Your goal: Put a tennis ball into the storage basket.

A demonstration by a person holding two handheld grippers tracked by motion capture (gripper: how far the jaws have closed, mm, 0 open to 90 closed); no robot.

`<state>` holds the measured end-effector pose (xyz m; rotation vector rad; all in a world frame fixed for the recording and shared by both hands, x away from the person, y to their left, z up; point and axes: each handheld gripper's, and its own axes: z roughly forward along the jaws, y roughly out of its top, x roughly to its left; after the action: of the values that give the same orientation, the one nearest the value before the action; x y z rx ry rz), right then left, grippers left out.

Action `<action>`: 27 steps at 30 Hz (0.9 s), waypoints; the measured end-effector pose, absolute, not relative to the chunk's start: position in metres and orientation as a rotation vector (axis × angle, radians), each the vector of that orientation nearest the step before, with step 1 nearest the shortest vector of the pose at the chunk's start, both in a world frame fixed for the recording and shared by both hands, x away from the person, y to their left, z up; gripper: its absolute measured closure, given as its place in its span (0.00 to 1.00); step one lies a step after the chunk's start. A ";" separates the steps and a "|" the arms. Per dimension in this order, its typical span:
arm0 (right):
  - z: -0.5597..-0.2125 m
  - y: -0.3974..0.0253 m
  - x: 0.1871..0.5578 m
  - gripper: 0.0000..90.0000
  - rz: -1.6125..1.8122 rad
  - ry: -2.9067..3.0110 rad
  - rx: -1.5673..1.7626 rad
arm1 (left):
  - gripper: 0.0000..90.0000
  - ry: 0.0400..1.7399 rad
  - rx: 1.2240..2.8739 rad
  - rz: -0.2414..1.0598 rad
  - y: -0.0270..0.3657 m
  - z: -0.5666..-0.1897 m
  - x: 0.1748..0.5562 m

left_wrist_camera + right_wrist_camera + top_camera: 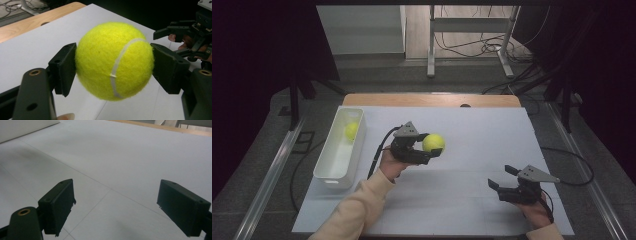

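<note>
The left claw pinches a yellow tennis ball between its two black jaws and holds it in the air above the white worktop, near the middle. In the left gripper view the ball sits squarely between the pads, one on each side, and it looks firmly held. At the left edge of the worktop stands a long white bin, and a second tennis ball already lies in its far end. The right claw rests low at the near right of the worktop with its jaws spread and nothing between them; the right gripper view shows bare white surface ahead of them.

I judge that the step in hand is the carrying: the ball is lifted but not yet delivered. The bin is well apart from it, to the left. The next move probably calls for the left hand to bring the ball over the open bin, keeping the grip closed on the way, and to lower it inside the walls before opening the jaws, so it does not bounce out.
</note>
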<state>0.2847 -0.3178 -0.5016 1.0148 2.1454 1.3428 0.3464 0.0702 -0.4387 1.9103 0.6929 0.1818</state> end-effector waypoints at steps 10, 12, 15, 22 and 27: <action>-0.502 -0.318 0.285 0.16 1.340 2.145 1.015 | 0.30 0.708 1.896 0.197 0.079 -0.435 0.345; -0.502 -0.317 0.285 0.16 1.335 2.147 1.016 | 0.29 0.705 1.896 0.198 0.078 -0.435 0.345; -0.502 -0.317 0.285 0.16 1.338 2.146 1.016 | 0.29 0.707 1.894 0.200 0.079 -0.434 0.345; -0.502 -0.318 0.285 0.16 1.334 2.147 1.018 | 0.29 0.724 1.867 0.222 0.091 -0.429 0.344; -0.502 -0.318 0.285 0.16 1.336 2.147 1.020 | 0.29 0.732 1.858 0.237 0.098 -0.426 0.342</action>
<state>0.2850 -0.3177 -0.5019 1.0197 2.1469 1.3356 0.3423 0.0976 -0.4256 1.8578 0.7325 0.2374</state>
